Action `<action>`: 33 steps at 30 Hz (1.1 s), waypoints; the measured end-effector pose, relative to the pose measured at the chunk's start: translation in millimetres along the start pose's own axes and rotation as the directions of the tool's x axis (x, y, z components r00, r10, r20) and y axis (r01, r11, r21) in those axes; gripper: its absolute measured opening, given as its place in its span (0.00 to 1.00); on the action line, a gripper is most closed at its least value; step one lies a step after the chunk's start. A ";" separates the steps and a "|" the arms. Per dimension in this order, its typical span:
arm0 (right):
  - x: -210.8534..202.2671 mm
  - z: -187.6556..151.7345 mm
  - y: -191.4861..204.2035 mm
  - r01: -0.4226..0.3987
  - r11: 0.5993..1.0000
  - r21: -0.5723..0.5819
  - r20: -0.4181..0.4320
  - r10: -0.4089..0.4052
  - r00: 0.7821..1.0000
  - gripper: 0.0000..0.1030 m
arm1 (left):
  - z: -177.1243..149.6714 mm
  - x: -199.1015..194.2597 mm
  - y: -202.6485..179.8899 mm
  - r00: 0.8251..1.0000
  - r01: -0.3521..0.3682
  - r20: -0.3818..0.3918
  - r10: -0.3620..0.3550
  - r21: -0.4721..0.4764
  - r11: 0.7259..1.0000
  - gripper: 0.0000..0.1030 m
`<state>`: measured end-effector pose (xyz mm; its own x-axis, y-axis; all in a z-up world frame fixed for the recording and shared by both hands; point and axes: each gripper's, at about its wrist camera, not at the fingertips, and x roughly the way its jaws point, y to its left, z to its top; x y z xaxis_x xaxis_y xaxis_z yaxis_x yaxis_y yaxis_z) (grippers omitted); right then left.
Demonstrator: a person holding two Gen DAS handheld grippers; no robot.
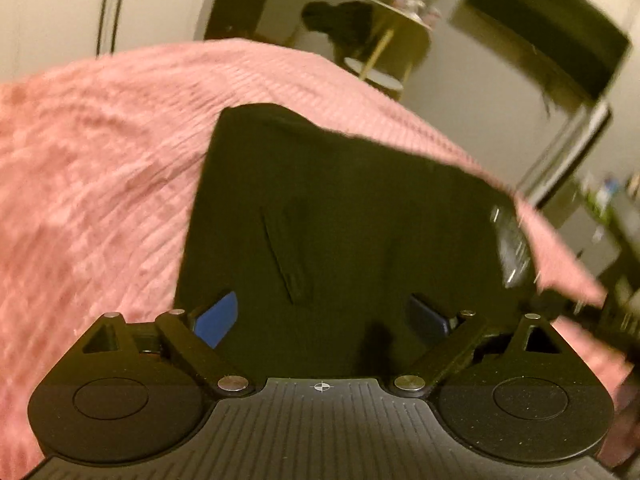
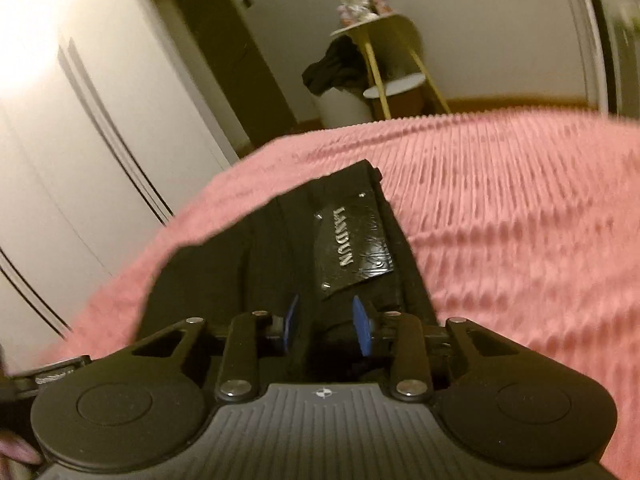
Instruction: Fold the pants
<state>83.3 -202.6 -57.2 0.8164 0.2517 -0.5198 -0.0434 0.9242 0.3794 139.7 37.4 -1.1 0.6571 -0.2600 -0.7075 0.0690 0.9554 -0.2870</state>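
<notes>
Black pants [image 1: 340, 216] lie folded on a pink ribbed blanket [image 1: 100, 160]. In the left wrist view my left gripper [image 1: 320, 316] is open, its blue pads wide apart over the near edge of the pants. In the right wrist view the pants [image 2: 260, 260] show their waistband with a shiny black "LANDUN" patch [image 2: 352, 248]. My right gripper [image 2: 326, 328] has its blue pads close together with a fold of the waistband fabric between them. The right gripper's body also shows at the right edge of the left wrist view [image 1: 600, 312].
The pink blanket [image 2: 520, 240] covers the bed. Behind it stand white wardrobe doors [image 2: 80, 100], a white basket with dark clothes [image 2: 340, 88], a yellow-legged side table [image 2: 380, 60] and a dark doorway. A dark framed object [image 1: 540, 32] hangs on the wall.
</notes>
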 end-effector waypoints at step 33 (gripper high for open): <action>135.5 63.2 13.7 0.288 0.922 -0.260 -0.098 -0.322 0.942 0.53 | 83.7 93.2 -40.1 0.970 -0.243 0.053 0.237 0.272 0.931 0.98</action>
<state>229.8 -174.0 -74.1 0.7259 -0.0326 -0.6870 0.0458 0.9990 0.0010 261.0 -13.5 -1.4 0.6933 -0.0180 -0.7204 0.1091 0.9908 0.0802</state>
